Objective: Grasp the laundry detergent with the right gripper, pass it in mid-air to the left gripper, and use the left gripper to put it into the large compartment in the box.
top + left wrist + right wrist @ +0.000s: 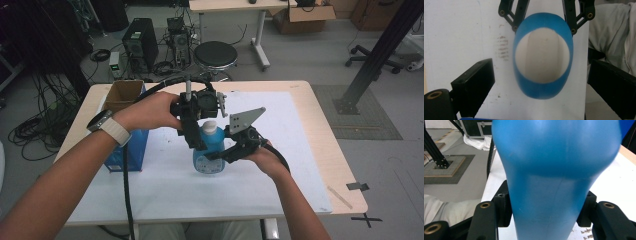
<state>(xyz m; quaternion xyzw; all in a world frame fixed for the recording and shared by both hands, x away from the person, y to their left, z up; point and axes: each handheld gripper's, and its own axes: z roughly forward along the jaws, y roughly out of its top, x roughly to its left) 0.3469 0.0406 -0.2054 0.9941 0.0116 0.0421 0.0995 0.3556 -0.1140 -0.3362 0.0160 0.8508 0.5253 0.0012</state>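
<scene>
- A cardboard box [123, 95] stands at the left side of the table [310, 107], on top of a blue box [128, 150], with the person's left forearm in front of it.
- The left hand [150, 111] carries the left gripper [196, 141] over the middle of the white mat [280, 165]; the gripper points down from above at the blue bottle [210, 150].
- In the left gripper view, the left gripper [541, 82] has its jaws spread wide, one on either side of the blue bottle [541, 90] and clear of it; the white cap [542, 58] sits between them, seen from straight above.
- The bottle stands upright on the mat near the table's middle, just right of the blue box.
- The right gripper [220, 157] comes in from the right, level with the bottle's lower body, and is clamped on it.
- In the right gripper view, the right gripper [545, 208] has its black pads [505, 205] pressed against both sides of the blue bottle [549, 182].
- The right hand [267, 159] holds that gripper from behind, near the mat's right half.
</scene>
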